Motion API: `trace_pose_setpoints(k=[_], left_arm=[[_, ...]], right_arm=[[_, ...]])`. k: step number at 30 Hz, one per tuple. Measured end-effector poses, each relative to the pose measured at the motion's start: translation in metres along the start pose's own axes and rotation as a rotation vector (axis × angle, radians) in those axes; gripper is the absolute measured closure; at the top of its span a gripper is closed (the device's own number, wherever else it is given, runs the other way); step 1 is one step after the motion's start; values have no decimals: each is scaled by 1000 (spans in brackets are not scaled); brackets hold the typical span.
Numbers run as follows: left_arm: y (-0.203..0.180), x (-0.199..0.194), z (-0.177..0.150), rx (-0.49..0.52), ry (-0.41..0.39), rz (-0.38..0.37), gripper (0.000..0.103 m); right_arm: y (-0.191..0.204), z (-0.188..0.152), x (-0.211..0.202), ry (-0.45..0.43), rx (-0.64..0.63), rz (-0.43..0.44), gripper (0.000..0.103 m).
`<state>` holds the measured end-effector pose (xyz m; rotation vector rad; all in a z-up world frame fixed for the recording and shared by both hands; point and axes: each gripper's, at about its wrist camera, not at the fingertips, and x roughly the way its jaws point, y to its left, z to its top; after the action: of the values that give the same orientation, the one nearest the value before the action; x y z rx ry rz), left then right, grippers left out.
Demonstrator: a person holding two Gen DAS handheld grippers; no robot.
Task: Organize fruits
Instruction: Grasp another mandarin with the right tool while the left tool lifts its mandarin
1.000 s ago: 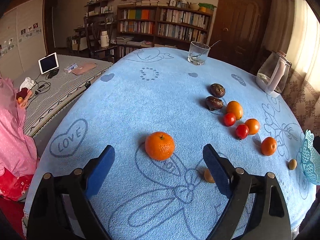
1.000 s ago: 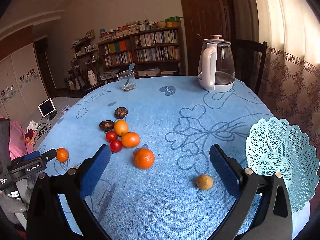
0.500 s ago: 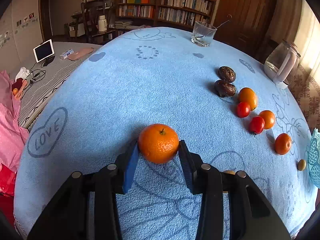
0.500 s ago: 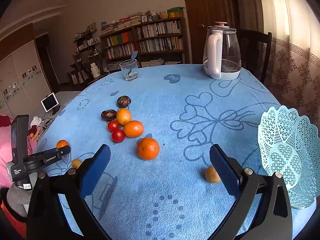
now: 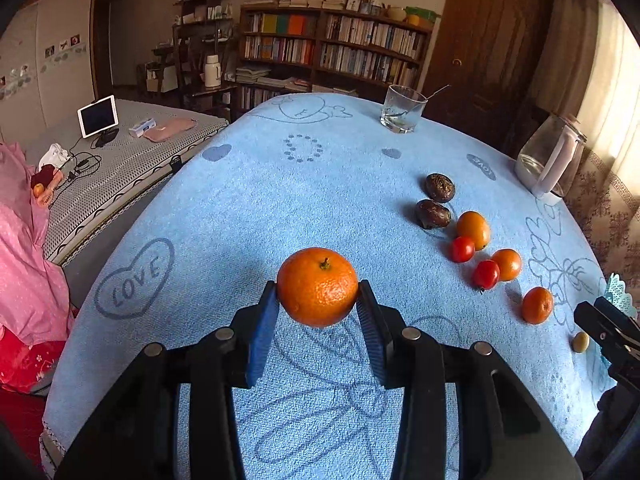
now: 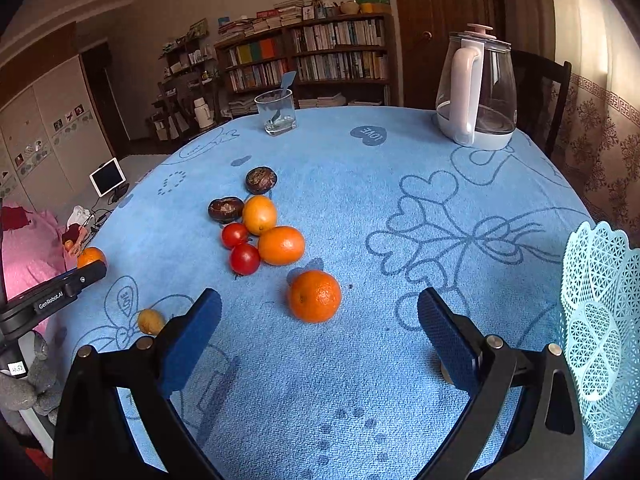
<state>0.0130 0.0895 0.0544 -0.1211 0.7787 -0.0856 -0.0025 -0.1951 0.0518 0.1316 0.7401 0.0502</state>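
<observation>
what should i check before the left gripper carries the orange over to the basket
1. Grip: left gripper shut on the orange, pads on both sides: ok.
2. Orange clear of the cloth: cannot tell.
3. Basket upright at the table's right edge: ok.
4. Basket contents: cannot tell.
5. Right gripper open, fingers astride another orange, in the likely path: not ok.
6. Small yellow fruit near the basket: watch it.

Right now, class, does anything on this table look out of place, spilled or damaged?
Nothing spilled or damaged. The fruit lies loose on the cloth while the basket shows none inside; one orange is clamped in the left gripper.
</observation>
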Motion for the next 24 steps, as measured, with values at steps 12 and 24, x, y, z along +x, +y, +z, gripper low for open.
trace_pose_setpoints(k=[12,24], left_arm=[[-2,-9,-3,7,-8,-9,63],[-9,-6,-5,18,2,-16,63]], right_arm=[[1,0,54,144,-14,-6,41],[4,-3,55,165,-22,8,63]])
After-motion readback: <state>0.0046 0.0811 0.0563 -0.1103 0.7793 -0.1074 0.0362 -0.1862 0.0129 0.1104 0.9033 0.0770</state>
